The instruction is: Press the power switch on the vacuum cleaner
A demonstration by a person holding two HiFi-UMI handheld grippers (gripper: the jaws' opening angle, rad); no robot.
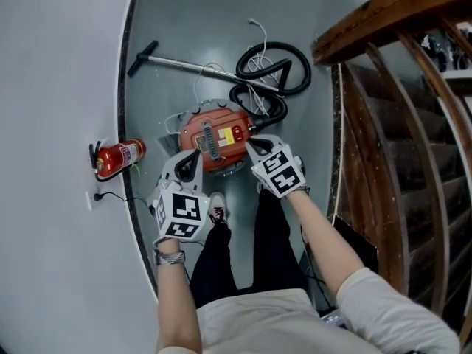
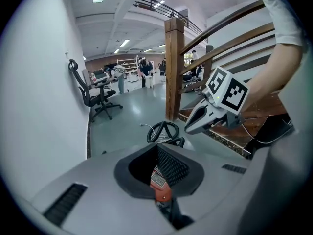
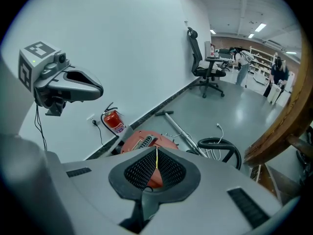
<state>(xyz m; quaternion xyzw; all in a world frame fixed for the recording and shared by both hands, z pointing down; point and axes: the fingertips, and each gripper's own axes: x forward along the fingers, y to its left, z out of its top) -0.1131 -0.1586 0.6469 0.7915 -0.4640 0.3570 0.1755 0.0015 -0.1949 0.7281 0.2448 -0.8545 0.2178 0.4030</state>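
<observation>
Round red vacuum (image 1: 214,140) sits upright on the grey floor (image 1: 192,21), black hose (image 1: 271,71) coiled just behind it; I can't really make out its switch.

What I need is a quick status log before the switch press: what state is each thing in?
Left gripper: open, empty.
Right gripper: shut, empty.
Vacuum cleaner: upright on floor, untouched; on or off unclear.
Hose: coiled on floor.
Wand: lying flat on floor.
White cord: loose end on floor, unplugged.
Fire extinguisher: standing against wall.
Wall socket: black plug inserted.
</observation>
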